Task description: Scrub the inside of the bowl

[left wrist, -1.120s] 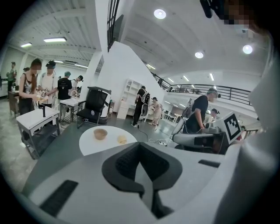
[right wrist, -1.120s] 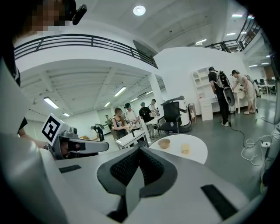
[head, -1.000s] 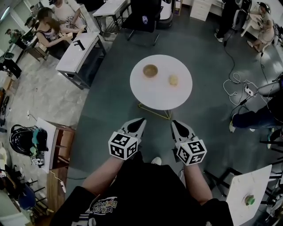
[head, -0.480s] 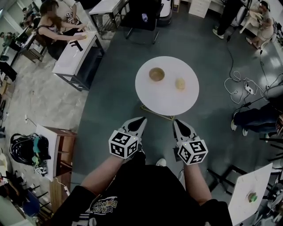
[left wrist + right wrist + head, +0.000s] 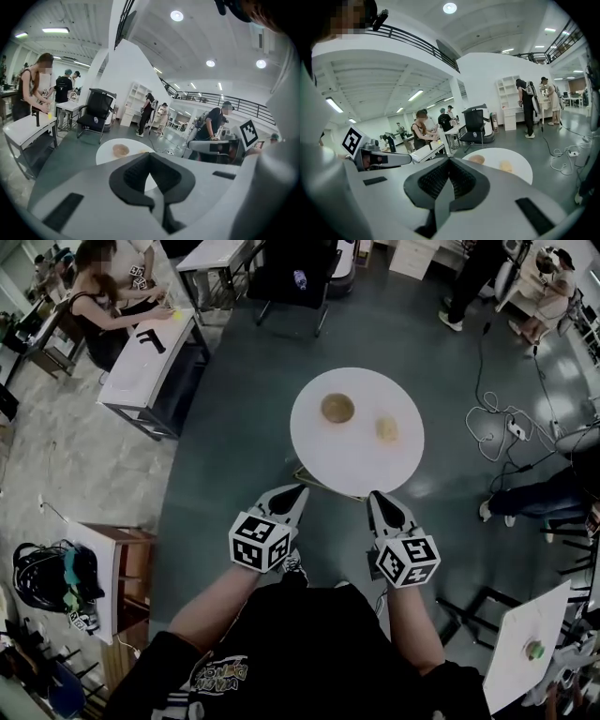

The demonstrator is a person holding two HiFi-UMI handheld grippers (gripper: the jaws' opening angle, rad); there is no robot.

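Observation:
A brown bowl (image 5: 337,409) stands on the round white table (image 5: 356,465), with a yellowish scrub pad (image 5: 386,429) to its right. Both grippers are held side by side in front of the person, short of the table's near edge. My left gripper (image 5: 298,488) is shut and empty. My right gripper (image 5: 377,495) is also shut with nothing in it. From the left gripper view, the bowl (image 5: 121,150) appears beyond the closed left gripper (image 5: 150,155). Over the closed right gripper (image 5: 450,160), the right gripper view shows the bowl (image 5: 477,159) and pad (image 5: 505,165).
Grey desks (image 5: 141,352) with a seated person are at the upper left, and a black office chair (image 5: 295,277) stands beyond the table. Cables (image 5: 506,423) lie on the floor at right, near a person's legs (image 5: 534,495). A small wooden stand (image 5: 117,568) is at left.
The round table with bowl and pad has drawn nearer to the grippers in the head view. Both grippers stay shut and side by side.

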